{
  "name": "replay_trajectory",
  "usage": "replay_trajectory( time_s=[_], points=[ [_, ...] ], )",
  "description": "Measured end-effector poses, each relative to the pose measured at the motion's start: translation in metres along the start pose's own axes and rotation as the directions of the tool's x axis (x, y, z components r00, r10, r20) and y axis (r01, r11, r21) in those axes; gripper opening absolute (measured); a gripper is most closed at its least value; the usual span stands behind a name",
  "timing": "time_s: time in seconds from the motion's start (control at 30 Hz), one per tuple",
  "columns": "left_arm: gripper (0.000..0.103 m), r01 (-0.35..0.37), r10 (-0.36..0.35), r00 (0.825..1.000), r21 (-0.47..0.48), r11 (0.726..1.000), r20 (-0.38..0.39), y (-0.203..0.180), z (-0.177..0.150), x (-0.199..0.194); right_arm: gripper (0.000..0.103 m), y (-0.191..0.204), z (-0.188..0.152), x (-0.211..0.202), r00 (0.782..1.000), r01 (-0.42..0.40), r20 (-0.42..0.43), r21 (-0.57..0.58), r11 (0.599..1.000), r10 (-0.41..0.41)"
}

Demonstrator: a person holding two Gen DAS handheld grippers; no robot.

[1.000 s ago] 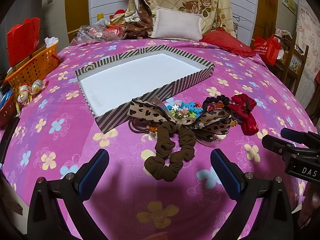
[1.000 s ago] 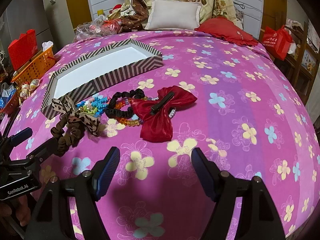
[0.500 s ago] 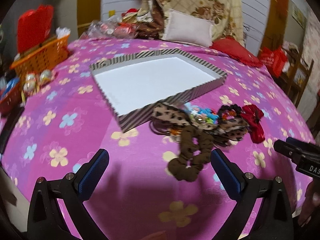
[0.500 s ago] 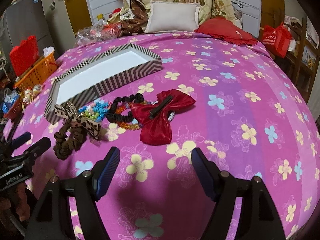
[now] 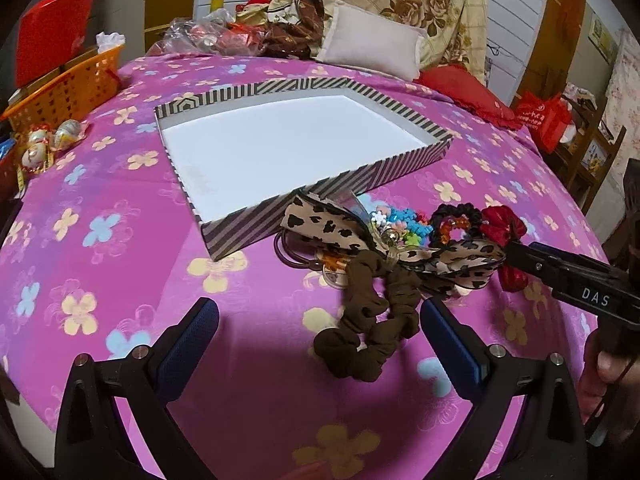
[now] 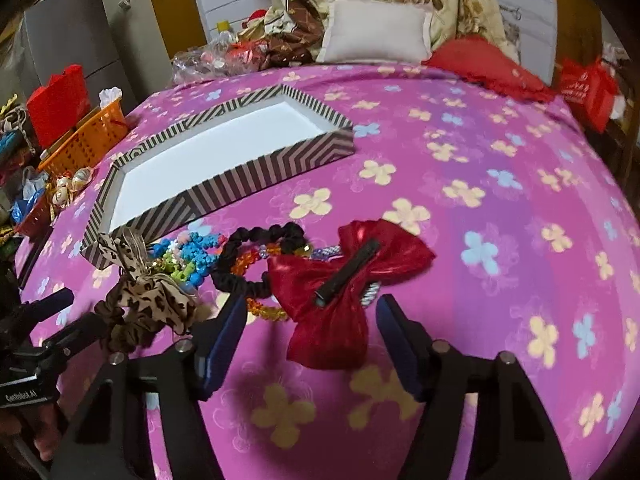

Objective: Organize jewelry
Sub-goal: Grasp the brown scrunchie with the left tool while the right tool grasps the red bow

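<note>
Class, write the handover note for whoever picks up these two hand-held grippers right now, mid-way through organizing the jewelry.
Left gripper: open, empty, near the brown fabric scrunchie.
Right gripper: open, its fingers just closing in, the shiny red satin bow clip between them but not pinched.
Things: the striped shallow box with white floor holds nothing. Leopard-print ribbon bow, colourful bead bracelets and black scrunchie lie heaped on the pink flowered bedspread beside its near wall.
Done: nothing boxed.
Left: move every piece into the box.
</note>
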State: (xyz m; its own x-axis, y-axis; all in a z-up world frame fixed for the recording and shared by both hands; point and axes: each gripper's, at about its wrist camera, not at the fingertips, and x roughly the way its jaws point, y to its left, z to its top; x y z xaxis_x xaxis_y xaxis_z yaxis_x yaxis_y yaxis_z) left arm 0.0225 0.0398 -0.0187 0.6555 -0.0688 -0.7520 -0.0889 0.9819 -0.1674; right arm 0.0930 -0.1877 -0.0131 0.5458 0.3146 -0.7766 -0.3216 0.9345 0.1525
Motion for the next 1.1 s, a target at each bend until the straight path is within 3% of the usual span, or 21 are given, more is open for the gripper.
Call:
replay_trajectory(
  time_s=[0.17,0.3,0.4,0.53,0.67,0.83,0.9,0.93,1.0,1.07,1.1],
  points=[
    [0.062,0.005,-0.005,0.999,0.005,1.000,-0.049,-0.002,-0.002,0.016,0.056,0.004,-0.003,0.009,1.000,0.004,-0.024,-0.018,1.000,-0.004],
    [0.061,-0.026,0.027,0.999,0.025,0.999,-0.042,-0.006,-0.004,0.022,0.033,0.001,-0.008,0.016,0.998,0.013,-0.058,-0.017,1.000,-0.014],
    [0.061,-0.032,0.033,0.999,0.036,0.999,-0.037,-0.007,-0.007,0.023,0.026,-0.003,-0.009,0.015,0.998,0.011,-0.056,0.003,1.000,-0.011],
    [0.064,-0.064,0.070,0.996,0.107,0.992,-0.051,-0.015,-0.010,0.026,0.025,-0.009,-0.012,0.013,0.999,-0.012,-0.050,0.044,0.999,0.015],
    [0.064,-0.051,0.059,0.996,0.124,0.991,-0.062,-0.014,-0.011,0.024,0.025,-0.017,-0.014,0.013,0.998,-0.050,-0.039,0.090,0.995,0.054],
    [0.064,-0.066,0.079,0.993,0.139,0.988,-0.084,-0.020,-0.010,0.025,0.025,-0.009,-0.017,0.012,0.999,-0.026,-0.023,0.042,0.999,0.027],
    [0.059,-0.031,0.040,0.996,0.116,0.993,-0.080,-0.018,-0.010,0.022,0.022,-0.007,-0.017,0.011,1.000,-0.006,-0.024,0.037,0.999,0.007],
    [0.055,-0.015,0.024,0.997,0.106,0.994,-0.076,-0.015,-0.009,0.020,0.013,-0.007,-0.016,0.011,0.999,0.011,-0.033,0.042,0.999,-0.009],
    [0.021,-0.009,0.014,0.998,0.092,0.996,-0.062,-0.013,-0.008,0.015,0.011,-0.010,-0.015,0.008,0.999,0.009,-0.041,0.058,0.998,-0.006],
    [0.000,0.020,-0.015,0.998,0.082,0.996,-0.055,-0.010,-0.008,0.012,0.009,-0.012,-0.016,0.002,1.000,0.008,-0.031,0.067,0.998,-0.006],
    [0.000,0.026,-0.022,0.998,0.077,0.997,-0.056,-0.009,-0.008,0.011,0.008,-0.011,-0.017,-0.004,1.000,0.011,-0.020,0.064,0.998,-0.009]
  ],
)
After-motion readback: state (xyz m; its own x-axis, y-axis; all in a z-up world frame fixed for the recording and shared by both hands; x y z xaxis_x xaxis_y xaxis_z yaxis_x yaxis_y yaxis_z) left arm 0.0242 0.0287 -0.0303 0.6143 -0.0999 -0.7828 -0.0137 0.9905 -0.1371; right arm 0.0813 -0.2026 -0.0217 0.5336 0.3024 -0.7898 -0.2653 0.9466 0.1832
